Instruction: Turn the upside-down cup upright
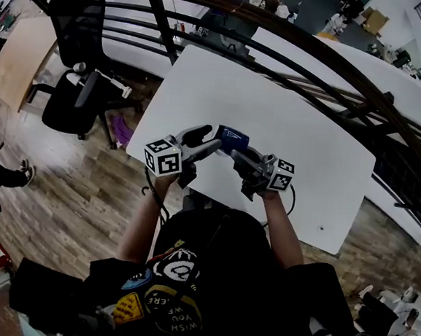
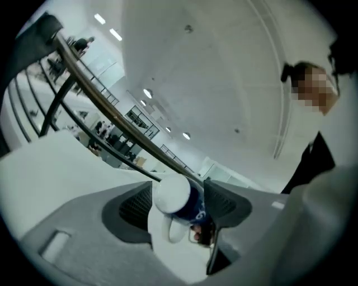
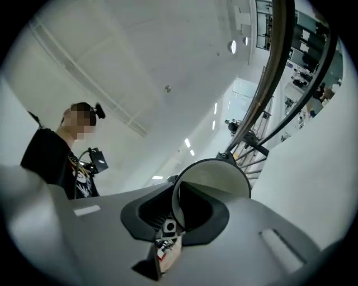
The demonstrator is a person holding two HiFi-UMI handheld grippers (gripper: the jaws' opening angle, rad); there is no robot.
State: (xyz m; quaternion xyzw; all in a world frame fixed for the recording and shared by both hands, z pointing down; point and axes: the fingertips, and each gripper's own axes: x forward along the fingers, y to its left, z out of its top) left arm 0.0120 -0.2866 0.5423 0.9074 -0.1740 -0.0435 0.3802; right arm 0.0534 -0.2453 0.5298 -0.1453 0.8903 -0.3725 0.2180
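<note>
A blue cup (image 1: 233, 138) with a white base and a white handle hangs in the air over the near edge of the white table (image 1: 309, 128), between my two grippers. My left gripper (image 1: 214, 138) is shut across its body. In the left gripper view the cup (image 2: 180, 196) fills the gap between the pads, base toward the camera and handle hanging down, with the left gripper (image 2: 180, 209) around it. My right gripper (image 1: 238, 156) is shut on the cup's rim. In the right gripper view the cup (image 3: 215, 174) shows its open white mouth, its thin wall pinched in the right gripper (image 3: 178, 211).
A dark curved railing (image 1: 295, 39) runs behind the table. A black office chair (image 1: 75, 79) and a purple object (image 1: 121, 129) stand on the wooden floor to the left. The person's torso lies just under the grippers.
</note>
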